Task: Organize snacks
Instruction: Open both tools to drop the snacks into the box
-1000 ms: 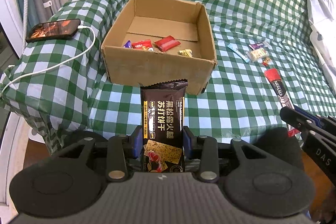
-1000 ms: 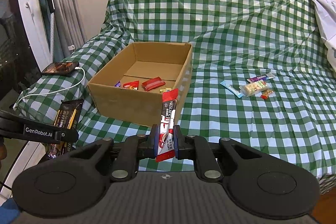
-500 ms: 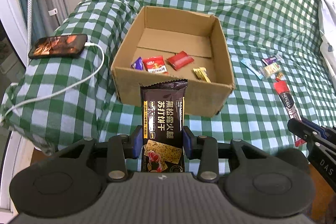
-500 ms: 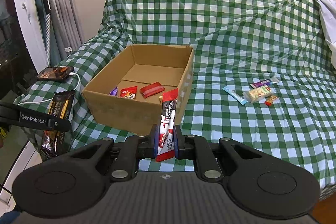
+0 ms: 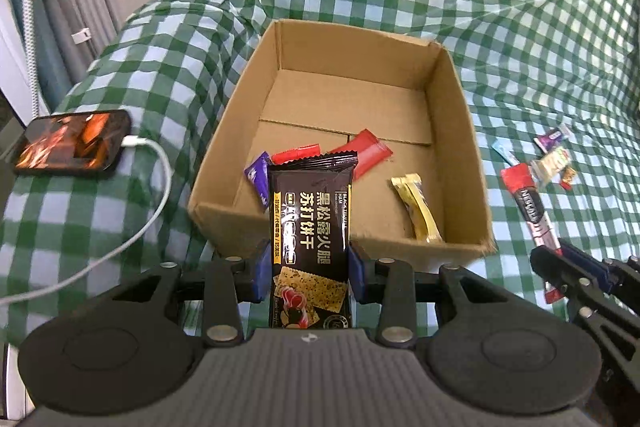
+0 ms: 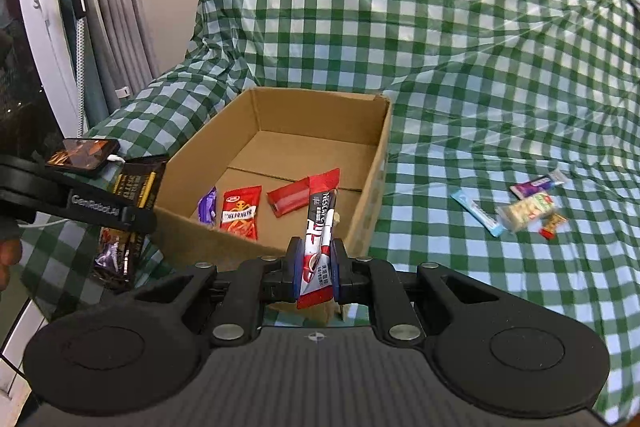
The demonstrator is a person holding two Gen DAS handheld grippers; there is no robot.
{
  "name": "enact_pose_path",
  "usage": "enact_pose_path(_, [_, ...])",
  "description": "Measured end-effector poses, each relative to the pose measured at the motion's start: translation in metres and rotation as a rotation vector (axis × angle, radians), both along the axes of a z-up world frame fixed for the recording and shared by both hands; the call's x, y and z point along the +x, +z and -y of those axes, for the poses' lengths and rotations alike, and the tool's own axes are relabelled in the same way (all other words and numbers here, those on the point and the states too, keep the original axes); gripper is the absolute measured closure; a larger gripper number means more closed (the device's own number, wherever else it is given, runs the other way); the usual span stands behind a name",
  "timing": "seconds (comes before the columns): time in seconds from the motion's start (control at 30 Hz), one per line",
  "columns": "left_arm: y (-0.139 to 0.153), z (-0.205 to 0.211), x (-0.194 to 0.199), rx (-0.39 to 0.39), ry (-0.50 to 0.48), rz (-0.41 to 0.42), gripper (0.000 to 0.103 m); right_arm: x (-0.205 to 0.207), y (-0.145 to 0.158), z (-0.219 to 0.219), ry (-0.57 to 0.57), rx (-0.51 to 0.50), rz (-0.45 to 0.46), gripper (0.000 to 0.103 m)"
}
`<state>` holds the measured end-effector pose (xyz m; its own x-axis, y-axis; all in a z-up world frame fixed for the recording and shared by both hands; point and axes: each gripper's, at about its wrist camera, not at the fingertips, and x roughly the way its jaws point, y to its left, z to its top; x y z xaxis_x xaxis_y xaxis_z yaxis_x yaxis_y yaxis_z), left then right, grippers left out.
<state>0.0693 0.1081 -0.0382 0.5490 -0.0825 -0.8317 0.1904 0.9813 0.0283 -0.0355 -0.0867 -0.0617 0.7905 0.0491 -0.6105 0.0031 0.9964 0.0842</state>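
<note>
Two blue pads of the left gripper (image 5: pixel 308 269) are clamped on a glossy black cracker packet (image 5: pixel 310 223), held upright before the cardboard box (image 5: pixel 476 163). Seen from the right wrist, a slim red coffee stick (image 6: pixel 320 227) is pinched upright in the right gripper (image 6: pixel 316 269) at the box's near wall.

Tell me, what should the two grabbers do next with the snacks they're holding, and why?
Probably carry both a little farther forward over the open cardboard box, then let go. The left gripper is shut on the black cracker packet and the right gripper on the red coffee stick, both near the box's front wall. Other snacks already lie inside, so these likely belong there too.
</note>
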Motion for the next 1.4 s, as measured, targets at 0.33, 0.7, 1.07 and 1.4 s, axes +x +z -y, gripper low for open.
enact_pose_path(0.33, [-0.037,0.009,0.068,0.035,0.018,-0.042,0.06,0.077,-0.035,-0.004,0.039,-0.031,-0.032,0.088])
enact_pose_path(0.7, [-0.076,-0.003,0.108,0.029,0.082,-0.089,0.006,0.095,-0.052,-0.001,0.003,-0.092,-0.015,0.024])
enact_pose_path(1.07, [-0.082,0.011,0.081,0.193,-0.017,-0.007,0.003,0.103,-0.091,0.003,0.016,-0.287,-0.068,0.005])
enact_pose_path(1.4, [-0.074,-0.035,0.053,-0.098,0.245,-0.13,0.0,0.108,-0.093,0.011,0.046,-0.312,-0.099,0.006])
